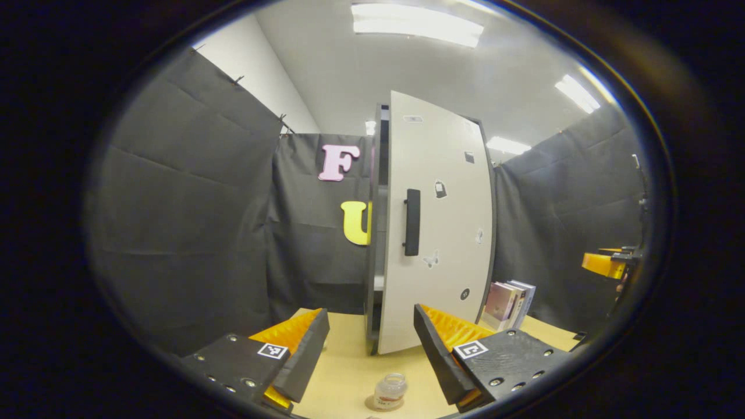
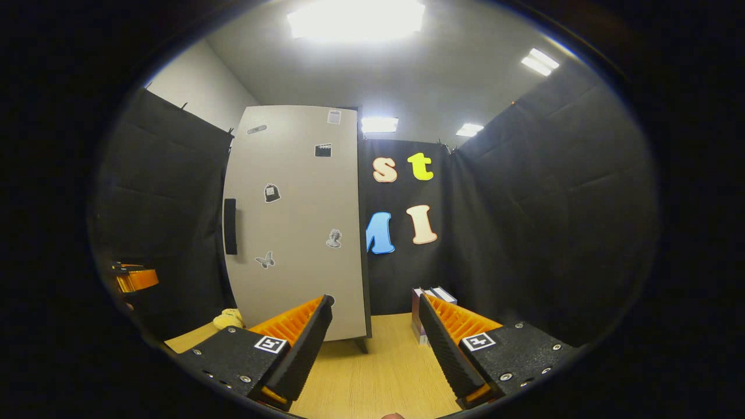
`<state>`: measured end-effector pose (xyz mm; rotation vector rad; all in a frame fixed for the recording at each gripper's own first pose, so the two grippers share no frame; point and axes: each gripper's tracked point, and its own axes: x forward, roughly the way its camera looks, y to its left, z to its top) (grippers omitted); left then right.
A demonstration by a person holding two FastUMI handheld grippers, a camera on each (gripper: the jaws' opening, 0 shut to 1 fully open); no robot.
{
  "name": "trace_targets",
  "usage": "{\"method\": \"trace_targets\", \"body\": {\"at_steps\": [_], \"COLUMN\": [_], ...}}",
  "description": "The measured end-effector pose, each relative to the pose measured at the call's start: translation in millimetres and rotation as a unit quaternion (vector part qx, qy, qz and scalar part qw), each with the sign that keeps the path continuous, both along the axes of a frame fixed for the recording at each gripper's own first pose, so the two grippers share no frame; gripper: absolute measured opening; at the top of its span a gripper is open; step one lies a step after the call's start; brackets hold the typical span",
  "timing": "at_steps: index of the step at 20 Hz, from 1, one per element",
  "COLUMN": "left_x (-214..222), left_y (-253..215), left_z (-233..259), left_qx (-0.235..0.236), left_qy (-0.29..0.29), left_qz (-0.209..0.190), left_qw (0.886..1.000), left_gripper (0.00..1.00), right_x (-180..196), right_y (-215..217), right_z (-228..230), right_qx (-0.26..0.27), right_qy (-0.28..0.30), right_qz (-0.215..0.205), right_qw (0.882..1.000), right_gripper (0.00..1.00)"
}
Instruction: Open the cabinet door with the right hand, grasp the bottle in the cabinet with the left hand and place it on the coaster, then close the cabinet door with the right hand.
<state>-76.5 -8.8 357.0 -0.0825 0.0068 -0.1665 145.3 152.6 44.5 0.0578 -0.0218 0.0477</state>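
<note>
My left gripper (image 1: 371, 349) is spread wide and empty; below it, near me, the small glass bottle (image 1: 390, 391) stands on the round coaster (image 1: 372, 404), label unreadable; the smooth pale cabinet door (image 1: 433, 221) with stickers stands slightly ajar; my right gripper (image 2: 375, 343) is wide too.

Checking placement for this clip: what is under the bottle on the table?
In the left gripper view, the bottle stands on a round brownish coaster, whose edge shows around its base. The coaster's middle is covered by the bottle. Under both is the wooden table.
</note>
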Motion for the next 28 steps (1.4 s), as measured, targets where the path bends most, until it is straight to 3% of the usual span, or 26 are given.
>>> {"method": "trace_targets", "body": {"at_steps": [10,28], "left_x": [-0.8,-16.3], "left_y": [-25.6,-22.3], "left_z": [-5.8,-2.9], "left_qx": [0.01,0.019], "left_qy": [0.012,0.011], "left_qz": [0.015,0.042], "left_qw": [1.0,0.999], "left_gripper": [0.88,0.86], "right_x": [1.0,-1.0], "right_y": [-10.3,7.6], "right_z": [-18.8,-13.3], "right_qx": [-0.006,-0.012], "right_qy": [0.012,0.007], "right_qz": [0.014,0.029], "right_qw": [1.0,0.999], "right_gripper": [0.93,0.93]}}
